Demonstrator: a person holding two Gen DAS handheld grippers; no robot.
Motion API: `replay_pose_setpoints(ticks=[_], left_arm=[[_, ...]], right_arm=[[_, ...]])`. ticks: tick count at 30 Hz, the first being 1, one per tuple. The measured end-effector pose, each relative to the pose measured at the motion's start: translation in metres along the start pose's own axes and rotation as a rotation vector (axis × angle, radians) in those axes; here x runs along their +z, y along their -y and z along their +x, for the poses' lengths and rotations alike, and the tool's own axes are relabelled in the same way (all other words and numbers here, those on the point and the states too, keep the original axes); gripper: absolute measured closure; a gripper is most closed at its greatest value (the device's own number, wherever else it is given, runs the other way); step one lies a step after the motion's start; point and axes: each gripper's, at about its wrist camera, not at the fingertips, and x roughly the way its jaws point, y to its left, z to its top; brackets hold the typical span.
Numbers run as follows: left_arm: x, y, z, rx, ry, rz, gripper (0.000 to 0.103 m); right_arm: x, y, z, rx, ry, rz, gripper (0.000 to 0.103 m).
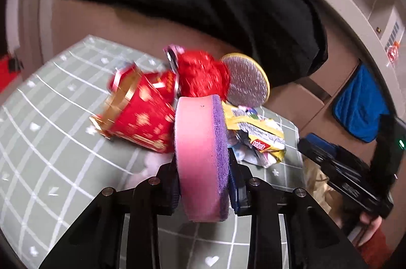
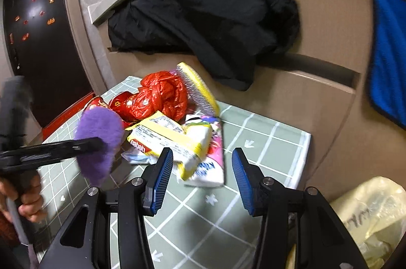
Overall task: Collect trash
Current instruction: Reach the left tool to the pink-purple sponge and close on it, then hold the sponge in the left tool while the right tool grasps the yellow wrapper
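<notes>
My left gripper [image 1: 203, 182] pinches one pink-purple sponge [image 1: 201, 157] above the desk [image 2: 266, 142]. Right gripper [image 2: 203, 180] spread, empty. Near the far edge: one red bag [image 2: 162, 94], one yellow wrapper [image 2: 162, 134].

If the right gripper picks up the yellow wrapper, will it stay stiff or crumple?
The yellow wrapper looks creased and thin, so it would probably crumple and weigh little. Its glossy film may slip between the pads. It overlaps the white pack, which might shift too.

"nabati" on yellow wrapper [image 2: 162, 139]; other txt on pkgs too blurred.
</notes>
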Motion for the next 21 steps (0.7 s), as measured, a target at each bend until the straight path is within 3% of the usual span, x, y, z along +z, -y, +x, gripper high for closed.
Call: replay_pose_setpoints(ticks=[3, 6, 9, 13, 21], left_arm=[[-0.003, 0.005, -0.017, 0.064, 0.055, 0.041, 0.071], [-0.004, 0.003, -0.025, 0.081, 0.072, 0.046, 0.071], [-0.004, -0.002, -0.031, 0.085, 0.083, 0.024, 0.071], [-0.007, -0.005, -0.041, 0.104, 0.116, 0.018, 0.071], [-0.018, 0.014, -0.064, 0.091, 0.157, 0.041, 0.071]], right_arm=[[0.007, -0.005, 0.023, -0.013, -0.015, 0.013, 0.058], [0.009, -0.002, 0.046, -0.022, -0.048, 0.067, 0.059], [0.007, -0.001, 0.057, 0.071, -0.12, 0.112, 0.074], [0.006, -0.011, 0.036, 0.061, -0.098, 0.048, 0.078], [0.011, -0.015, -0.027, 0.031, 0.026, 0.012, 0.08]])
